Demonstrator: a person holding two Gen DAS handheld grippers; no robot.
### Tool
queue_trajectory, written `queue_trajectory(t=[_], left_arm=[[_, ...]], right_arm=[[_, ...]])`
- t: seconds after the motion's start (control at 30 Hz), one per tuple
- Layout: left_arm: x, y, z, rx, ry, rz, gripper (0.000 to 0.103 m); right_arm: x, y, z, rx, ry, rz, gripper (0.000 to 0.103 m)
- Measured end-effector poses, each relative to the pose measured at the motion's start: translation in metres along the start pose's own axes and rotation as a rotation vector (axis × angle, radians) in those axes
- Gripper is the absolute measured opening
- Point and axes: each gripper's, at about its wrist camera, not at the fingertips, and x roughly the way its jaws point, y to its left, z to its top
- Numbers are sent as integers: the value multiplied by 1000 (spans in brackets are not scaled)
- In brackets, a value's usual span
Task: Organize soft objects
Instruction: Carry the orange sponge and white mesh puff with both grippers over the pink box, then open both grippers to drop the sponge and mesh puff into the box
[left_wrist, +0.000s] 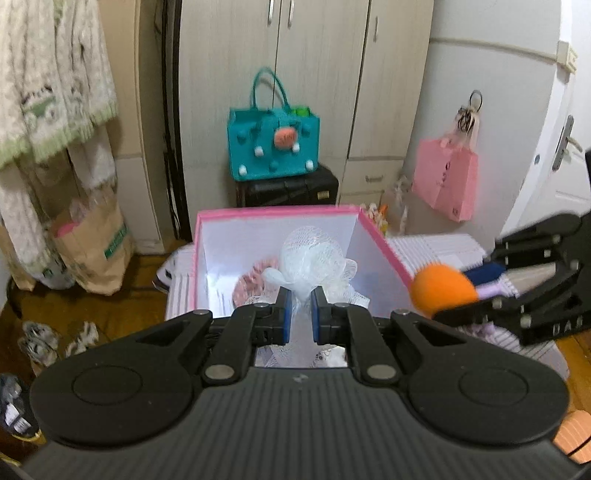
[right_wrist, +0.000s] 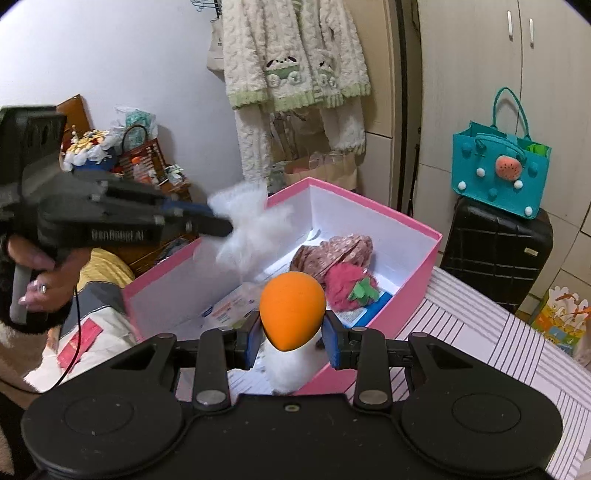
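I am holding my left gripper (left_wrist: 300, 308) tilted downward, its blue pads (left_wrist: 286, 310) pinching a white mesh puff (left_wrist: 314, 258) in a narrow gap. In the right wrist view that gripper is reaching in from the left side, with my left hand (right_wrist: 37, 273) wrapped around its handle, a ring showing on one finger. I am angling my right gripper (right_wrist: 291, 338) downward as well, its pads (right_wrist: 255, 336) pressing the sides of an orange egg-shaped sponge (right_wrist: 292, 308). From the left wrist view, it is entering from the right edge.
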Motion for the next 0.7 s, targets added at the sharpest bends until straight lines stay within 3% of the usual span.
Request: queue_trajectory(t=[0.1, 0.2, 0.37, 0.47, 0.53, 0.7], left_arm=[[16, 8, -5, -3, 62, -9, 10], [31, 2, -12, 69, 86, 3, 10], [61, 6, -21, 49, 180, 8, 10], [63, 8, -21, 31, 192, -8, 10], [62, 2, -20, 57, 202, 22, 11], [68, -1, -10, 55, 260, -21, 12]], right_arm=[[11, -5, 7, 4, 5, -10, 39], [17, -11, 13, 14, 0, 13, 39], [28, -16, 18, 28, -13, 29, 39], [34, -17, 20, 32, -9, 19, 39], [40, -17, 22, 38, 2, 20, 39], [49, -12, 28, 31, 14, 23, 39]])
